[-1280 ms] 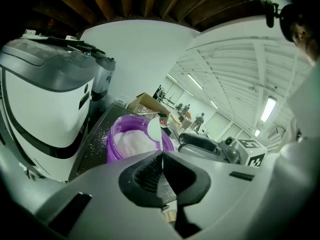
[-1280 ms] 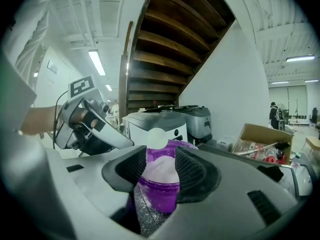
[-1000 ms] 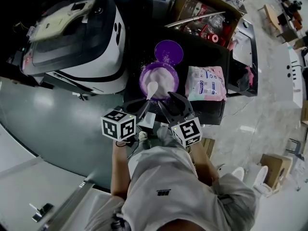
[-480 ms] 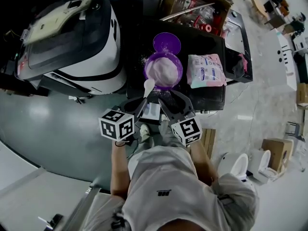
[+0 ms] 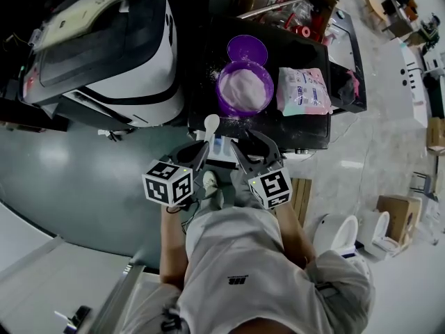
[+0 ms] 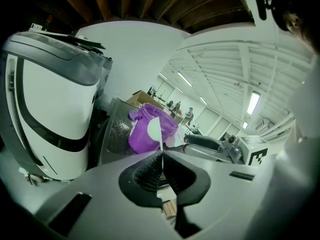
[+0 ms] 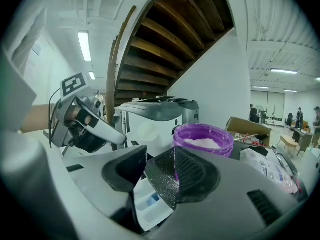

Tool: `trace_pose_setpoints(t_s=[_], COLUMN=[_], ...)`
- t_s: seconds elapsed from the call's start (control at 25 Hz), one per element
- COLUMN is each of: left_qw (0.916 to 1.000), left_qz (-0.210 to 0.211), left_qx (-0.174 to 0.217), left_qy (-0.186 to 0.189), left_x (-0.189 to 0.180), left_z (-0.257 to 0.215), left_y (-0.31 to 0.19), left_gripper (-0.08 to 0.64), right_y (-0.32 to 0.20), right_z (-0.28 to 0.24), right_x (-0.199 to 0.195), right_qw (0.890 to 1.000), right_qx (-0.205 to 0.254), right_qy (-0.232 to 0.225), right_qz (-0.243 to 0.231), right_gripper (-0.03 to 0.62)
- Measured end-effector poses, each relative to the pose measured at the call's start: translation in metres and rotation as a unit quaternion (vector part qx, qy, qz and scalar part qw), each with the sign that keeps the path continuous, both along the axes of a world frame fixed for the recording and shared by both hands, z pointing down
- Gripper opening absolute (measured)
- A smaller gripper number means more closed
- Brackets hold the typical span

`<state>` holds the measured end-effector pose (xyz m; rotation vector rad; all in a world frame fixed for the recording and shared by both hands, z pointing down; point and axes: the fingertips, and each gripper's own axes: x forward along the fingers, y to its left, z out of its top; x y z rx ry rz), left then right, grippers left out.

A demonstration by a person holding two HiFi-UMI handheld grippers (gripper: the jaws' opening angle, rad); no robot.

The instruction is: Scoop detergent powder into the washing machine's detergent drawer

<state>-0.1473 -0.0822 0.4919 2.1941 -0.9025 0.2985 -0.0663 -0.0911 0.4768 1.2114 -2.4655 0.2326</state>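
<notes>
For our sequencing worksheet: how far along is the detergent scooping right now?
Done: the purple tub stands open, its lid beside it, powder inside. In hand: the left gripper is shut on the white spoon, held outside the tub near the detergent drawer; the right gripper is open. Left: tipping powder into the drawer. Whether the spoon is loaded, I cannot tell.

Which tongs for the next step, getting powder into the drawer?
Left. The left tongs are shut on the white plastic spoon, held close to the white detergent drawer. The right tongs are open and empty.
</notes>
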Motion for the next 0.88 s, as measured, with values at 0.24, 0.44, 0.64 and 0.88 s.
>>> trace_pose_setpoints(t_s=[0.24,0.44,0.64,0.88], left_qw=[0.9999,0.9996,0.9988,0.9972], left_qz=[-0.014,-0.025,-0.037,-0.046], left_qx=[0.002,-0.005,-0.021,-0.043], left_qy=[-0.005,-0.014,-0.022,-0.039], left_x=[-0.013,-0.015,-0.018,-0.022], left_z=[0.018,0.046,0.077,0.110], left_y=[0.012,0.021,0.029,0.038], left_gripper=[0.015,0.015,0.015,0.015], right_y=[0.013,0.020,0.026,0.034], right_z=[0.023,0.049,0.077,0.108], right_x=[-0.006,-0.005,-0.006,-0.008], right_qw=[1.000,0.999,0.998,0.996], right_qx=[-0.020,-0.040,-0.060,-0.085], right_qy=[0.002,0.005,0.008,0.016], right_qz=[-0.005,-0.012,-0.017,-0.026], right_gripper=[0.175,0.172,0.169,0.169])
